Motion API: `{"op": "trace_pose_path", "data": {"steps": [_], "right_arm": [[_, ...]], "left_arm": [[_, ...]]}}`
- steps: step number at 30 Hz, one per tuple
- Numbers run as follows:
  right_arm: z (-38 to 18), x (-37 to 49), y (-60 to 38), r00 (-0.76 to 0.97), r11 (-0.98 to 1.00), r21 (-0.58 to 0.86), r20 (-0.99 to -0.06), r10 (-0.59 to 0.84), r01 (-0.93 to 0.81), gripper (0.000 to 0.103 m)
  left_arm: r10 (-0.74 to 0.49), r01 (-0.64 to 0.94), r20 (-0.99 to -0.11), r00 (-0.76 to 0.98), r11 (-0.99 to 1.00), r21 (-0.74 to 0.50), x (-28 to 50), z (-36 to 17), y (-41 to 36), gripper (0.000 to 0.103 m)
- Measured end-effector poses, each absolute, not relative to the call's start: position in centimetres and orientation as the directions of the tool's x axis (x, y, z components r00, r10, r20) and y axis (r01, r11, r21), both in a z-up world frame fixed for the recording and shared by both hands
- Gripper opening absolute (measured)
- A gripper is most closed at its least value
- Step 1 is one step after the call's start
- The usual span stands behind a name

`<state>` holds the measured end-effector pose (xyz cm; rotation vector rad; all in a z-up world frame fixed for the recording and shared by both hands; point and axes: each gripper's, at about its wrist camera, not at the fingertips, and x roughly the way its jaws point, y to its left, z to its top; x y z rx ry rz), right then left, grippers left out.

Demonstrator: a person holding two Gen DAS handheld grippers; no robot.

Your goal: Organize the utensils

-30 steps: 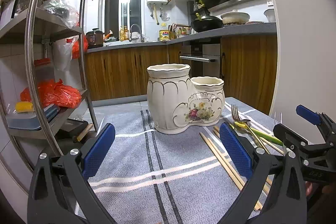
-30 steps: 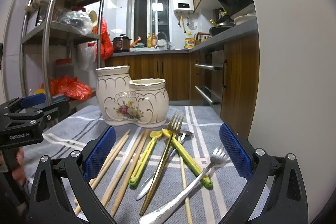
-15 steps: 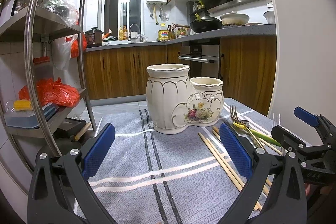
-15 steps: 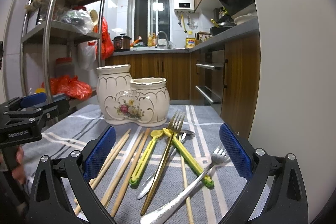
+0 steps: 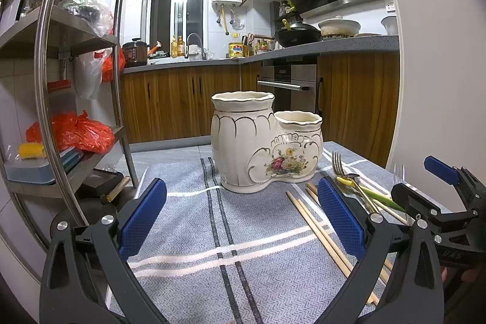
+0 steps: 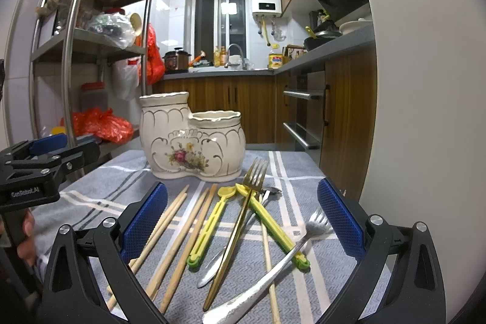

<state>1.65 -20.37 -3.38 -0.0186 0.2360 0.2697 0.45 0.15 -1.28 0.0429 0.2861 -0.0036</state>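
A white ceramic two-cup utensil holder (image 6: 191, 138) with a flower print stands on the grey striped cloth (image 6: 291, 172); it also shows in the left wrist view (image 5: 264, 141). In front of it lie wooden chopsticks (image 6: 179, 233), a gold fork (image 6: 240, 220), two yellow-green plastic utensils (image 6: 209, 226), a silver fork (image 6: 273, 266) and a silver spoon. My right gripper (image 6: 241, 220) is open above these utensils. My left gripper (image 5: 241, 220) is open and empty over the cloth, left of the chopsticks (image 5: 319, 226). The right gripper (image 5: 440, 202) shows at the right of the left wrist view.
A metal shelf rack (image 5: 45, 81) with bags and boxes stands at the left of the table. A white wall (image 6: 425, 81) rises at the right. Kitchen cabinets (image 5: 182, 102) and an oven lie beyond the far table edge.
Both grippers have shifted only slightly; the holder sits a little lower and nearer in the right wrist view. Nothing was taken or let go.
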Motion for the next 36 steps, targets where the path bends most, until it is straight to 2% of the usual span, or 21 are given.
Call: {"op": "trace_pose_path", "data": {"steps": [36], "right_arm": [[-3.81,1.91,-19.96,0.928,0.961,0.008,-0.26,0.268,-0.275,0.098]], "left_arm": [[0.0,0.011,-0.289,0.957,0.999,0.038,0.46,-1.55,-0.05,0.098]]}}
